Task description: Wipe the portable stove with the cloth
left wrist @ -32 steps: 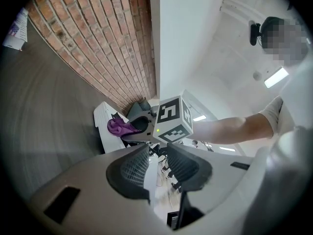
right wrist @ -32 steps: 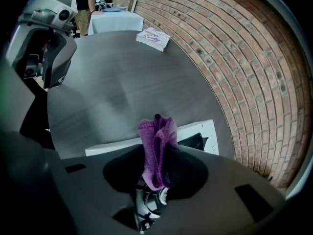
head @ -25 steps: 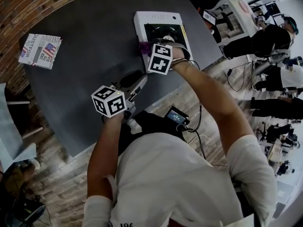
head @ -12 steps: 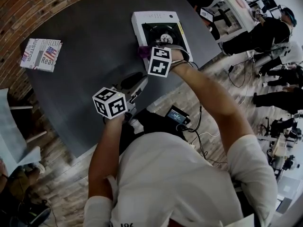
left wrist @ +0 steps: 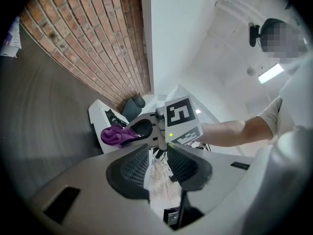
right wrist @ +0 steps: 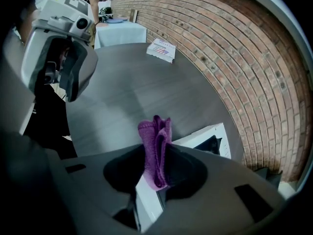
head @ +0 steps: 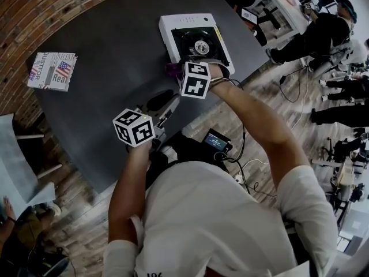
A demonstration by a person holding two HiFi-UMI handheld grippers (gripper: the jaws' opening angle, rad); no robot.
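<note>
The white portable stove (head: 173, 25) with a black burner stands at the far side of the dark round table (head: 109, 51). My right gripper (head: 177, 69) points steeply down at the stove's near left corner, shut on a bunched purple cloth (head: 173, 68). In the right gripper view the cloth (right wrist: 156, 146) stands pinched between the pads, with the stove (right wrist: 208, 133) just beyond. My left gripper (head: 164, 107) hangs level near the table's front edge, open, with nothing between its pads (left wrist: 131, 169). From there the cloth (left wrist: 115, 135) and the stove (left wrist: 99, 116) show ahead.
A printed booklet (head: 52, 71) lies at the table's left, near the brick wall (right wrist: 244, 58). A light blue covered table (head: 11, 160) stands at the left. Other people and equipment stand on the wooden floor at the right (head: 323, 33).
The right gripper has slid a little with the cloth toward the stove's near edge. The left gripper has stayed where it was.
</note>
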